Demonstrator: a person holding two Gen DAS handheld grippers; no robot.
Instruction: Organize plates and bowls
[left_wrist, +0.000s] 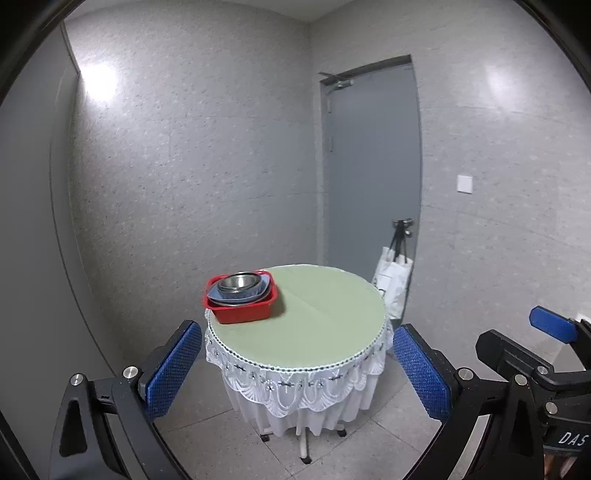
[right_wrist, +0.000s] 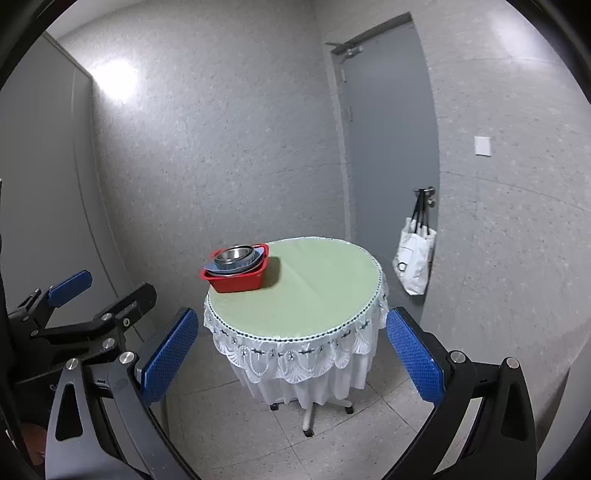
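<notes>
A red plastic basin (left_wrist: 242, 310) sits at the left edge of a round green-topped table (left_wrist: 325, 314). Inside it lie a blue plate (left_wrist: 258, 291) and a steel bowl (left_wrist: 238, 281) stacked on top. The basin (right_wrist: 236, 278), plate (right_wrist: 211, 266) and bowl (right_wrist: 233, 254) also show in the right wrist view, on the table (right_wrist: 314, 295). My left gripper (left_wrist: 295, 373) is open and empty, held well back from the table. My right gripper (right_wrist: 291, 365) is open and empty too, beside the left one. It shows at the right edge of the left wrist view (left_wrist: 554, 326).
The table has a white lace skirt (left_wrist: 295, 387) and a wheeled pedestal base (right_wrist: 308, 417) on a tiled floor. A grey door (left_wrist: 373, 166) stands behind, with a white tote bag (right_wrist: 413, 258) hanging from its handle. Grey walls close in left and right.
</notes>
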